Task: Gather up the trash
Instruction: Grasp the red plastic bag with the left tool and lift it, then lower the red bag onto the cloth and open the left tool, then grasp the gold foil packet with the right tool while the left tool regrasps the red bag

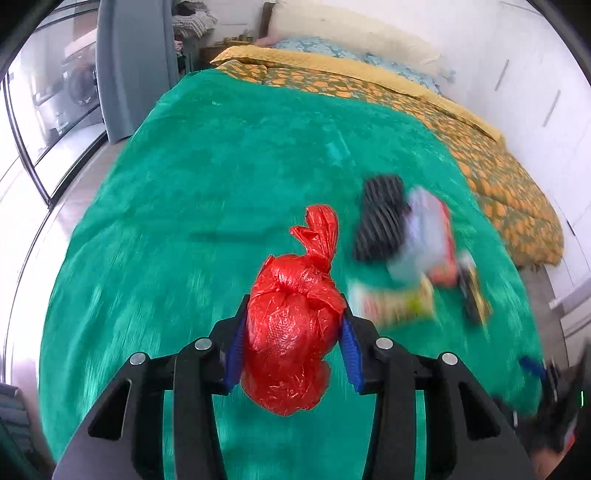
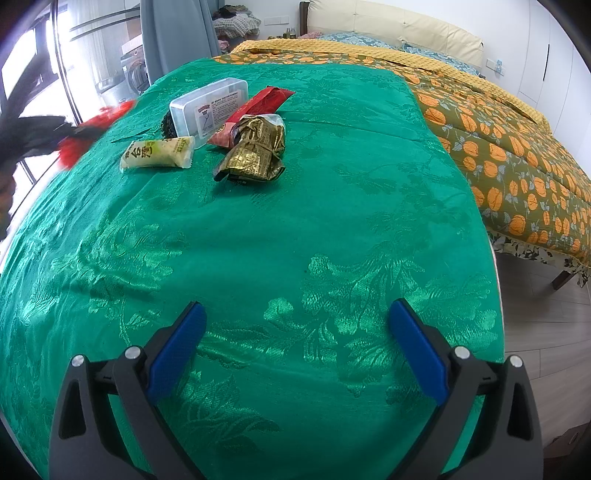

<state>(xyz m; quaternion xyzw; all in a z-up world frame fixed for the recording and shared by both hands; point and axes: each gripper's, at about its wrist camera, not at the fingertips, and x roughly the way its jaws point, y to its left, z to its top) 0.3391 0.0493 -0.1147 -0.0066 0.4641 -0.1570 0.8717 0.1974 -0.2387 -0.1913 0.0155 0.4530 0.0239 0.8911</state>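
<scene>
A knotted red plastic bag (image 1: pixel 291 332) sits between the blue pads of my left gripper (image 1: pixel 293 314), which is shut on it and holds it above the green cloth (image 1: pixel 221 166). In the right wrist view the same red bag (image 2: pixel 92 129) shows as a blur at the left edge. A pile of trash lies on the cloth: a clear plastic box (image 2: pixel 210 107), a red packet (image 2: pixel 266 101), a crumpled gold wrapper (image 2: pixel 255 151) and a pale yellow packet (image 2: pixel 159 153). My right gripper (image 2: pixel 297 306) stands open over the near part of the green cloth (image 2: pixel 295 221), with nothing between its fingers.
The green cloth covers the foot of a bed; an orange-flowered quilt (image 2: pixel 498 147) lies beyond it and to the right. Grey floor (image 2: pixel 546 314) runs along the right side. A grey curtain (image 2: pixel 177 33) and a glass door stand at the far left.
</scene>
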